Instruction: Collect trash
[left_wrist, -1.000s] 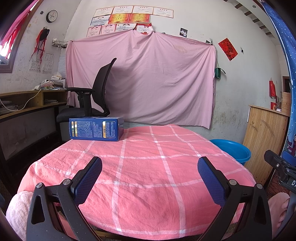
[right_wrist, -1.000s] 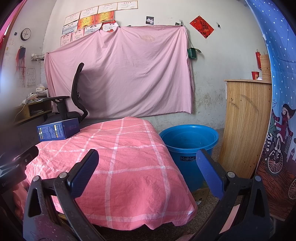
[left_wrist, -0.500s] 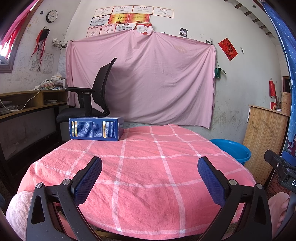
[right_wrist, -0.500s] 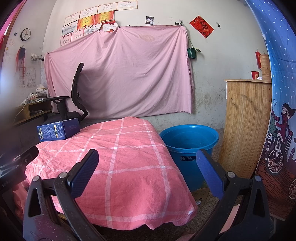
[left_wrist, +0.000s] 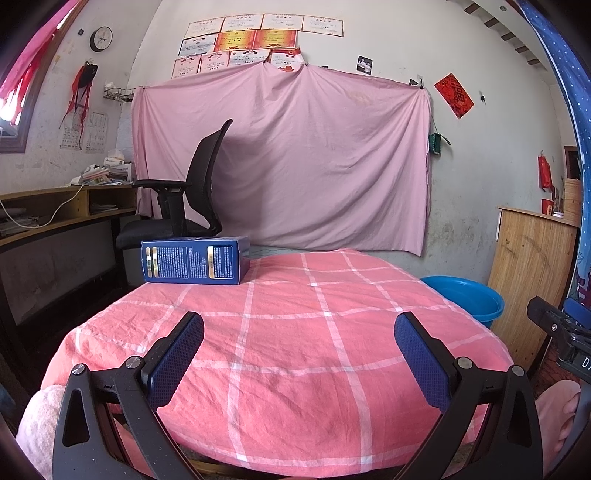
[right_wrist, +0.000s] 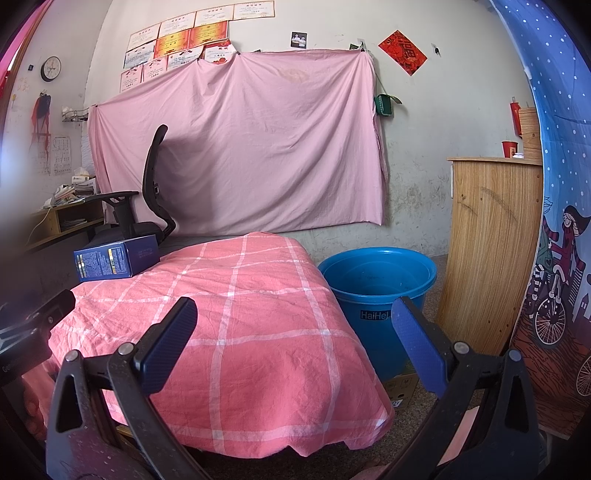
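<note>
A dark blue carton (left_wrist: 195, 260) lies on its long side at the far left of the round table with the pink checked cloth (left_wrist: 295, 332); the right wrist view shows the carton (right_wrist: 114, 258) too. A blue plastic tub (right_wrist: 376, 284) stands on the floor to the right of the table, also seen as the tub (left_wrist: 465, 297) past the table's edge. My left gripper (left_wrist: 299, 332) hangs open over the near half of the table, nothing between its fingers. My right gripper (right_wrist: 295, 325) is open above the table's right edge, short of the tub.
A black office chair (left_wrist: 184, 199) stands behind the carton, beside a wooden desk (left_wrist: 55, 210) on the left wall. A wooden cabinet (right_wrist: 491, 240) stands right of the tub. A pink sheet (left_wrist: 284, 155) covers the back wall.
</note>
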